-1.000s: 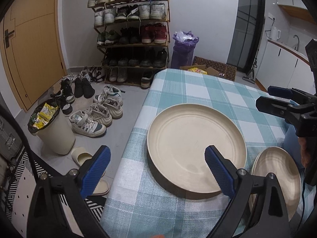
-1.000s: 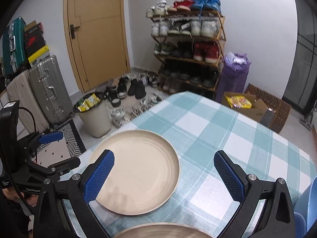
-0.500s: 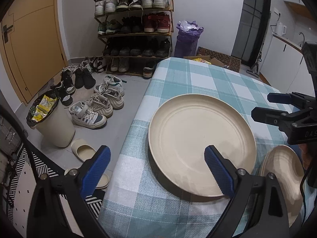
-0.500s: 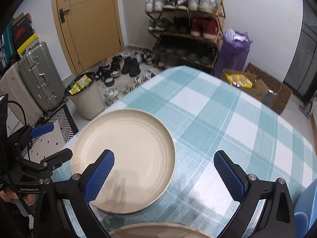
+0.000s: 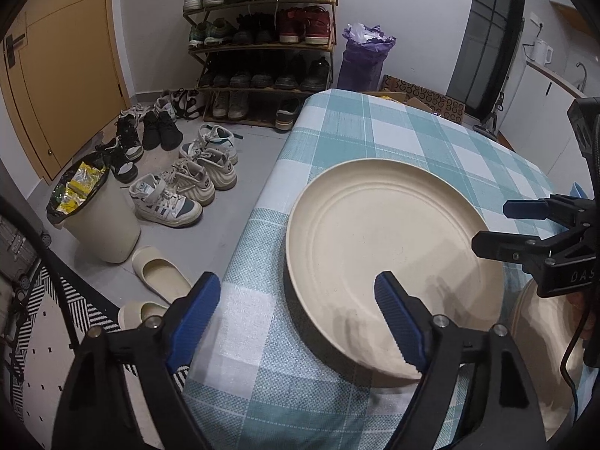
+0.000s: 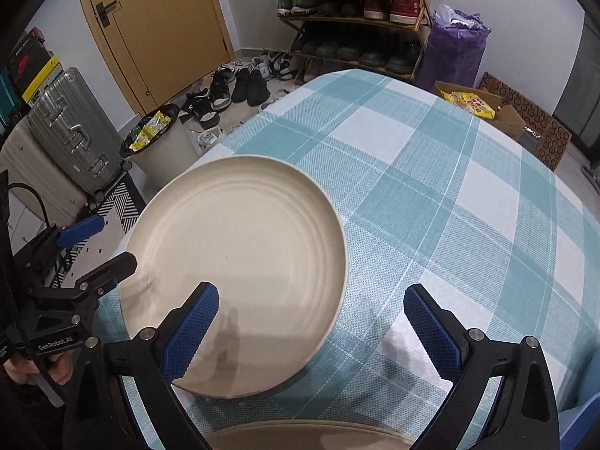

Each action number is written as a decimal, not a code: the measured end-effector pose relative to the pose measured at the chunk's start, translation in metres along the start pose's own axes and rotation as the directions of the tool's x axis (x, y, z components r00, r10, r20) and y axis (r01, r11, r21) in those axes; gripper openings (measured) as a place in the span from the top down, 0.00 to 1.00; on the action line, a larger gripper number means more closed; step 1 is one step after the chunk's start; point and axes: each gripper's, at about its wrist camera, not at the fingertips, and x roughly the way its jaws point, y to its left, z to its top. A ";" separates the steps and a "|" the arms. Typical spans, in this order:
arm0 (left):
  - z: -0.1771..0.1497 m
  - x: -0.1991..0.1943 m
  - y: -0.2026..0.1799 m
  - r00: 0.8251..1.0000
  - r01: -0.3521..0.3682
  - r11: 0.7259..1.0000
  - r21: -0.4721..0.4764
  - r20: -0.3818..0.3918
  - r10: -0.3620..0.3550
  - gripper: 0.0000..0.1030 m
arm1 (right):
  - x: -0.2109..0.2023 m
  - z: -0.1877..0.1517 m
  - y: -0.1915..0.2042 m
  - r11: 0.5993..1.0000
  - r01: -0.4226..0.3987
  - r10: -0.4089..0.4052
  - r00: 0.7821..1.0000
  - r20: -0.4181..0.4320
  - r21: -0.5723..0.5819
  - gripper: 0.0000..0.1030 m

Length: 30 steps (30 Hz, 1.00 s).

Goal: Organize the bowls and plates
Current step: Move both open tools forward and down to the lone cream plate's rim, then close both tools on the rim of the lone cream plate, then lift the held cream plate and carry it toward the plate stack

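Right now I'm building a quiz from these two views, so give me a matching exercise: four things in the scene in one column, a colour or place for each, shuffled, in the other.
Things:
1. large plate
2. waste bin
3. purple bag
4. left gripper

Colour or place:
A. on the floor, yellow wrappers inside
B. cream, on the checked tablecloth
C. blue fingers, open over the plate's near rim
D. beside the shoe rack

Pairs: 1-B, 2-A, 3-D, 4-C
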 end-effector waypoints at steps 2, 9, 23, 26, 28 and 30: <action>-0.001 0.002 -0.001 1.000 0.008 1.000 0.000 -0.010 -0.008 0.30 | 0.002 -0.001 0.000 1.000 -0.004 0.004 1.000 -0.009 0.000 0.10; -0.003 0.007 -0.003 0.999 0.029 1.000 -0.003 -0.033 -0.029 0.54 | 0.009 -0.004 -0.001 0.999 -0.034 0.034 0.999 -0.039 0.010 0.30; -0.007 0.011 -0.004 0.998 0.038 0.999 0.005 -0.058 -0.038 0.78 | 0.019 -0.009 0.001 1.000 -0.026 0.027 0.996 -0.084 0.017 0.56; -0.008 0.012 -0.004 0.997 0.039 0.999 0.008 -0.060 -0.038 0.79 | 0.018 -0.011 -0.003 0.999 -0.031 0.034 0.996 -0.082 0.027 0.58; -0.009 0.012 -0.004 0.997 0.039 0.999 0.008 -0.061 -0.039 0.80 | 0.019 -0.011 -0.004 0.999 -0.025 0.027 0.996 -0.086 0.025 0.62; -0.008 0.012 -0.004 0.998 0.037 0.999 0.008 -0.060 -0.036 0.80 | 0.019 -0.011 -0.003 0.999 -0.025 0.027 0.996 -0.089 0.024 0.66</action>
